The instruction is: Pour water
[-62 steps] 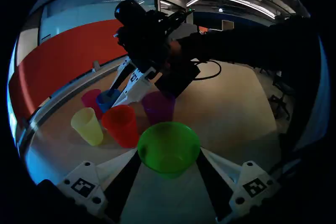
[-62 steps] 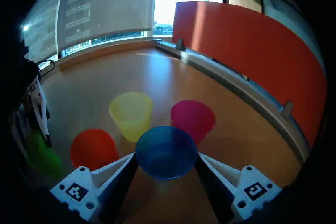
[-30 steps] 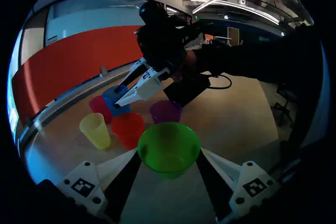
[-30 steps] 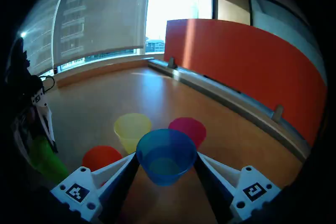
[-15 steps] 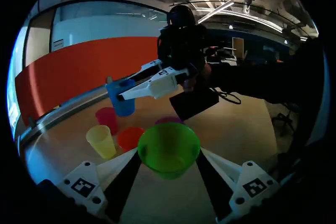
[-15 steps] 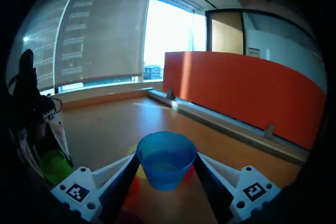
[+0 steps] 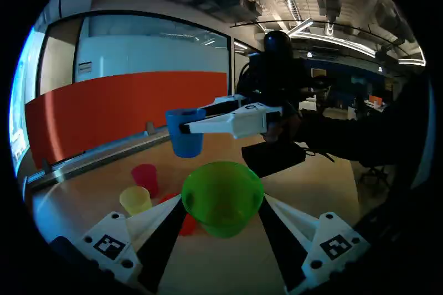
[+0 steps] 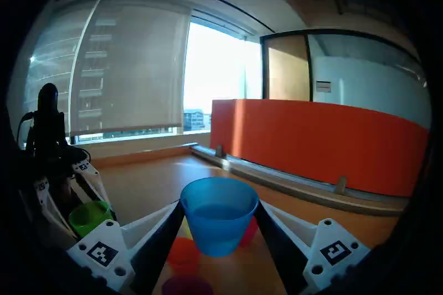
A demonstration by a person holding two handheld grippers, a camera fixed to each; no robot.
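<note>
We found both cups held upright and level, well above the table point(image 7: 310, 195). We judged this was to retain the water until the rims were lined up for pouring. The blue cup point(image 8: 219, 216) sat between the fingers of the right gripper point(image 8: 219, 212), with both fingers pressing its sides just below the rim. A liquid surface appeared inside it.

The left gripper point(image 7: 222, 202) clamped the green cup point(image 7: 222, 211) the same way, at a moderate width set by the cup's wall. We could not tell whether the green cup held anything.

In the left gripper view the blue cup hung higher than the green one and apart from it. We judged that this placement suited blue as the source and green as the receiver. The pink cup point(image 7: 145, 176), yellow cup point(image 7: 135, 200) and red cup point(image 7: 190, 224) stood on the table below, apart from both grippers.
</note>
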